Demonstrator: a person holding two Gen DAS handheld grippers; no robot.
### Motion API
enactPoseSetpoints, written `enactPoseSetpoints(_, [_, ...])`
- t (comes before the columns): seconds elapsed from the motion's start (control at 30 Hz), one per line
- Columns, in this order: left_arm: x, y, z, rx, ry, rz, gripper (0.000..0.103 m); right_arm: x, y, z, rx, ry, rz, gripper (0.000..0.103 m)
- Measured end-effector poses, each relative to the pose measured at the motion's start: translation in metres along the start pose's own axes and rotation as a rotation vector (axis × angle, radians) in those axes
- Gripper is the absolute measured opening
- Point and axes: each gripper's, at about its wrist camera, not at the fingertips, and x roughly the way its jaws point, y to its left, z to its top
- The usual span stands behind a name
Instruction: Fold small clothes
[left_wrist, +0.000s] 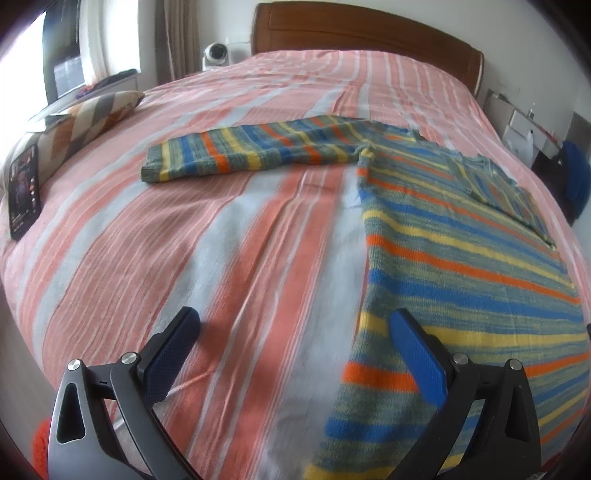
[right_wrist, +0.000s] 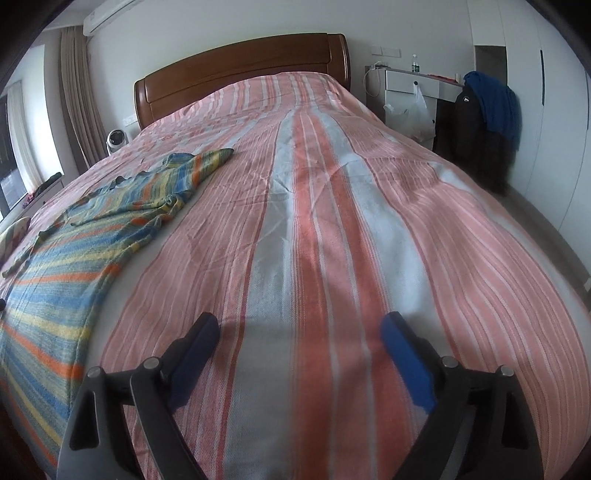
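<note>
Bed (right_wrist: 332, 221) with striped cover and wooden headboard (right_wrist: 240, 70); white walls (right_wrist: 406, 22); curtains (right_wrist: 77, 92) beside bright window (left_wrist: 22, 66).

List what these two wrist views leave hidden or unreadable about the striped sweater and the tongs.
- Striped sweater: hem cut off by the left wrist frame's lower edge.
- Its far sleeve: cuff too small and distorted in the right wrist view.
- Left tongs, right tongs: both open; the holding hands lie outside the frame.

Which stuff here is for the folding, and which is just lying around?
For folding:
- striped sweater
- left gripper, jaws open
- right gripper, jaws open
- bed cover underneath

Just lying around:
- patterned pillow
- phone
- blue jacket
- white fan
</note>
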Motion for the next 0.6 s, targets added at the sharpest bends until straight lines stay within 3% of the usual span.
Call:
enactPoseSetpoints(0.2, [-0.001,0.0,0.0,-0.006,0.012,-0.012,0.102,0.0,0.001,0.0,-0.003,-0.002,0.003,0.091])
enactPoseSetpoints(0.37, [-0.008,0.012,0.015,-0.048,0.045,-0.105,0.102,-0.001,0.001,-0.001,-0.003,-0.001,0.003,0.091])
enactPoseSetpoints(0.47, [-0.007,0.036,0.048,-0.095,0.053,-0.137,0.102,0.0,0.001,0.0,-0.005,-0.001,0.006,0.092])
enactPoseSetpoints(0.6, [0.008,0.092,0.105,-0.191,0.068,-0.108,0.102,0.001,0.002,0.0,-0.008,-0.001,0.006,0.092])
